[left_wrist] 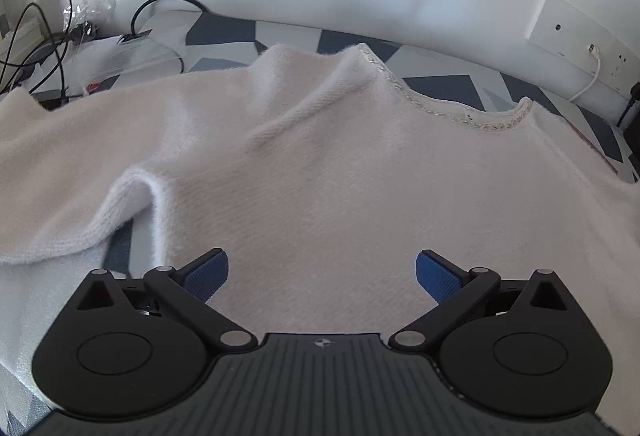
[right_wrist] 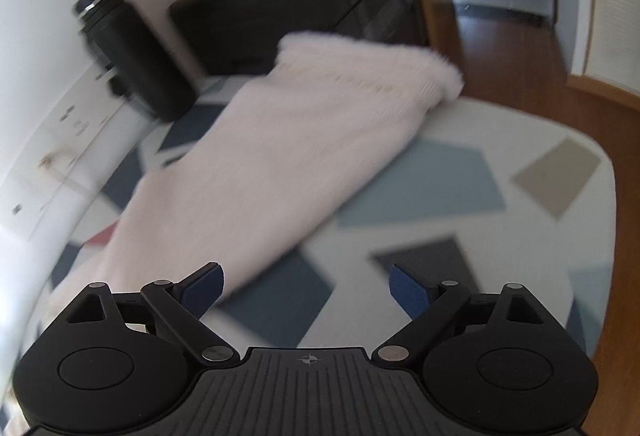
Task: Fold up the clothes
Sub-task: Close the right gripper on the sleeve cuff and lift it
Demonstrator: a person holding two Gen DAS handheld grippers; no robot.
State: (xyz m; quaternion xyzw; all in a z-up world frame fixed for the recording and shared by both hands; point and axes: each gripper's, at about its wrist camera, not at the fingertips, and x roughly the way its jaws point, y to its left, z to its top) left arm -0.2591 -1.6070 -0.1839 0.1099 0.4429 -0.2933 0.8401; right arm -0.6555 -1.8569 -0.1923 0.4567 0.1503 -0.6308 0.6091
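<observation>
A table (right_wrist: 460, 232) with a cloth of grey, blue and white shapes fills both views, and on it lies a fluffy white sweater (left_wrist: 320, 164), spread out, neckline trim facing away from us.

Our left gripper (left_wrist: 322, 272) hangs above the sweater's body with its 2 blue-padded fingers (left_wrist: 206, 274) wide apart and nothing between them. Ahead of the left finger the fabric rises in a raised fold where a sleeve (left_wrist: 52, 172) lies off to that side.

Our right gripper (right_wrist: 306, 286) is also spread wide and empty. Its view is blurred. The other sleeve (right_wrist: 280, 156) runs diagonally away from beside its left finger; bare tablecloth lies between and ahead of the fingers.

We judge the fold is just beginning. To do it well, each gripper should probably pinch a sleeve or side edge cleanly, through 1 layer only, and carry it flat across the body.

Beyond the right fingers the table edge drops to wooden floor. A dark bottle (right_wrist: 132, 52) stands ahead to their left; cables (left_wrist: 44, 32) crowd the far left. The near table is open.
</observation>
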